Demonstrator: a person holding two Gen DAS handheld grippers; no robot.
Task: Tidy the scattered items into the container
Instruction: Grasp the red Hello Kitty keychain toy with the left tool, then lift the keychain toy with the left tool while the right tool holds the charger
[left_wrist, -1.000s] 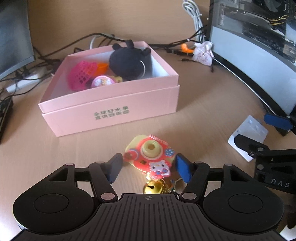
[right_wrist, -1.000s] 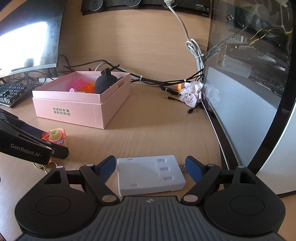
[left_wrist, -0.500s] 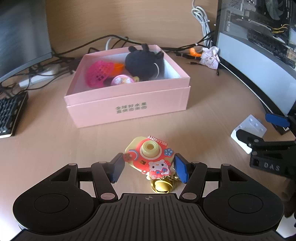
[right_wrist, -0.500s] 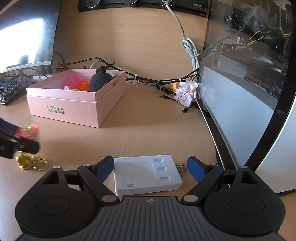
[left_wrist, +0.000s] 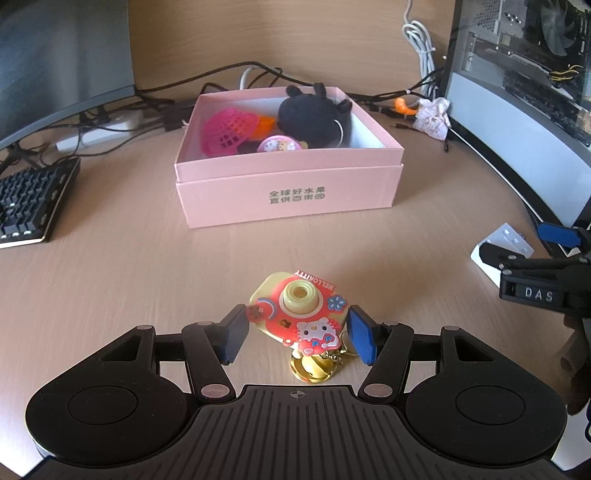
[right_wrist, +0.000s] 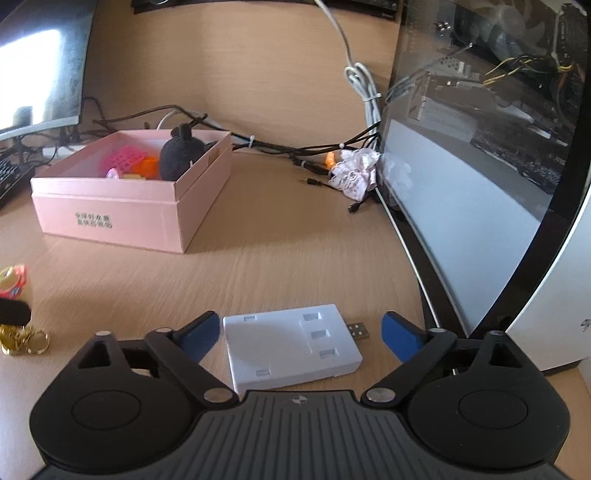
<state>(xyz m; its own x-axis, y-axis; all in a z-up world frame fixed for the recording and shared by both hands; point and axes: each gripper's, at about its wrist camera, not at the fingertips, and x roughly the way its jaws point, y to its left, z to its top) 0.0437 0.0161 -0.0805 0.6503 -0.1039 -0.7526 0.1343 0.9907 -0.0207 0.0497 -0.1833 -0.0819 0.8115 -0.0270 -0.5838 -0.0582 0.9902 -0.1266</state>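
The pink box (left_wrist: 288, 184) sits open on the surface (left_wrist: 129, 266), in front of a tangle of cables (left_wrist: 229, 74). Inside it: a black plush (left_wrist: 314, 114) at the rear right, a pink mesh basket (left_wrist: 227, 131) at the left, an orange item (left_wrist: 266, 125) between them, and a small round pink case (left_wrist: 280, 144) against the front wall. The left claw (left_wrist: 297, 334) is clamped on a camera charm (left_wrist: 301, 314); both blue pads touch its sides. A gold bell (left_wrist: 310, 367) and ring hang below the charm. The charm is in front of the box, well apart from it, not yet inside. The right claw (right_wrist: 299, 334) is apart, straddling a white USB hub (right_wrist: 291, 349) that lies flat on the surface; the left pad is just beside the hub, the right pad clear of its plug. A keyboard (left_wrist: 29, 199) lies at the left.
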